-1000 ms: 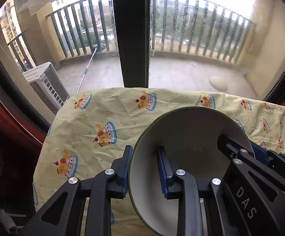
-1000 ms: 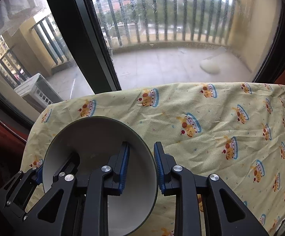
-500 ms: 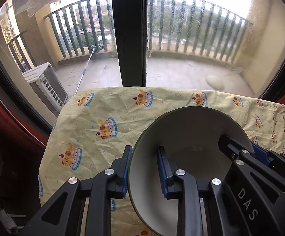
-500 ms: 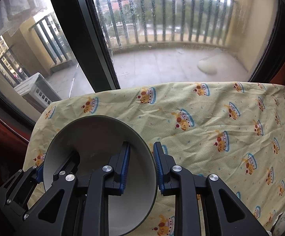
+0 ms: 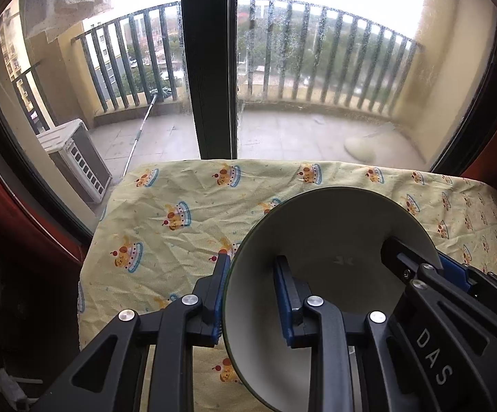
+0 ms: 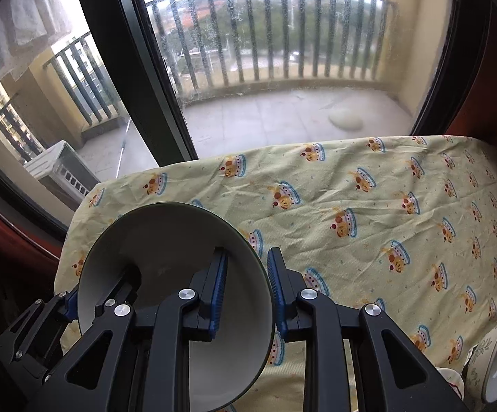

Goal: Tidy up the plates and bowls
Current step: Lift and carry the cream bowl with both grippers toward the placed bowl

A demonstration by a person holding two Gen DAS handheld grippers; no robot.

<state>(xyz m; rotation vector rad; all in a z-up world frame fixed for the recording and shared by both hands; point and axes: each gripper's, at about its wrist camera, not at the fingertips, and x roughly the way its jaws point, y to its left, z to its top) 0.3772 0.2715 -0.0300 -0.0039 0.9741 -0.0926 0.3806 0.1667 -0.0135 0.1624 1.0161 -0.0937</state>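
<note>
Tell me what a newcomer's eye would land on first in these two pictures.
First, the big white bowl with a dark rim, low in the middle of both views, pinched at opposite sides of its rim by the left tool and the right tool. Under it spreads a yellow cloth printed with little cakes. Behind stands a rain-speckled window onto a railed balcony.
</note>
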